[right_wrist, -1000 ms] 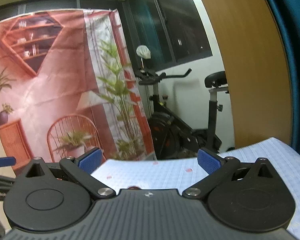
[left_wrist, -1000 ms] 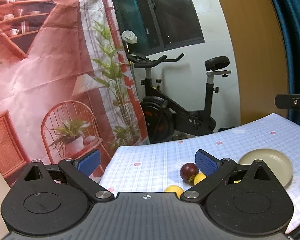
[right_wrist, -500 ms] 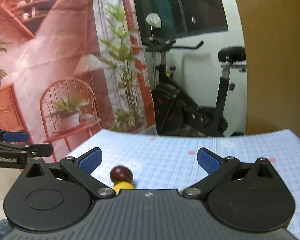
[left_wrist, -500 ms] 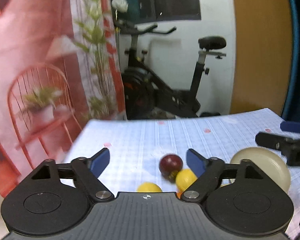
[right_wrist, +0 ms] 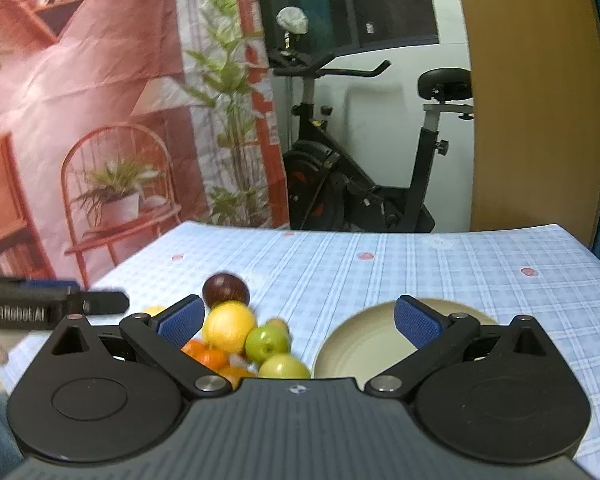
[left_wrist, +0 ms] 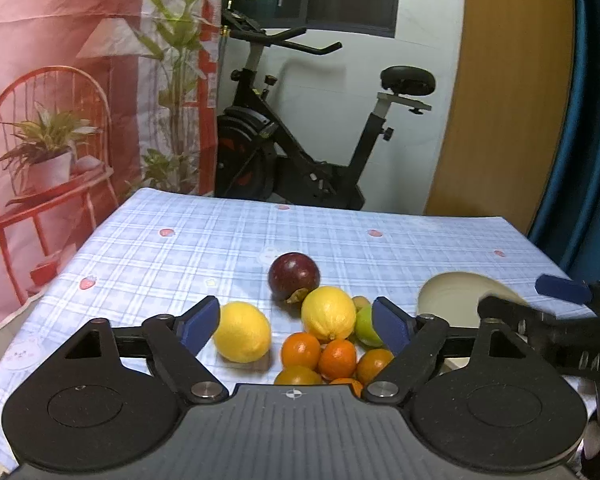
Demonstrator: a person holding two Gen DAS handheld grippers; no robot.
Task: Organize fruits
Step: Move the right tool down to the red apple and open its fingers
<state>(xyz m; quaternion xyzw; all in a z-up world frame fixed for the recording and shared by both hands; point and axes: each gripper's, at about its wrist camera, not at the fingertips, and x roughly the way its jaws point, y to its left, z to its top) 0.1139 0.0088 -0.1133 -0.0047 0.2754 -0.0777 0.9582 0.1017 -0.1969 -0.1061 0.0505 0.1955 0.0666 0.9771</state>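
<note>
A pile of fruit lies on the checked tablecloth: a dark purple passion fruit, two lemons, several oranges and a green apple. A beige plate sits to their right. My left gripper is open above the pile, empty. My right gripper is open, empty, over the gap between the green apples and the plate. The passion fruit and a lemon also show in the right wrist view.
The table has a blue checked cloth with its left edge close to a printed red backdrop. An exercise bike stands behind the table's far edge. A blue curtain hangs at the right.
Both grippers have tilted downward and moved in over the table. The fruit pile and the plate have come fully into both views. Both jaws stay open.
</note>
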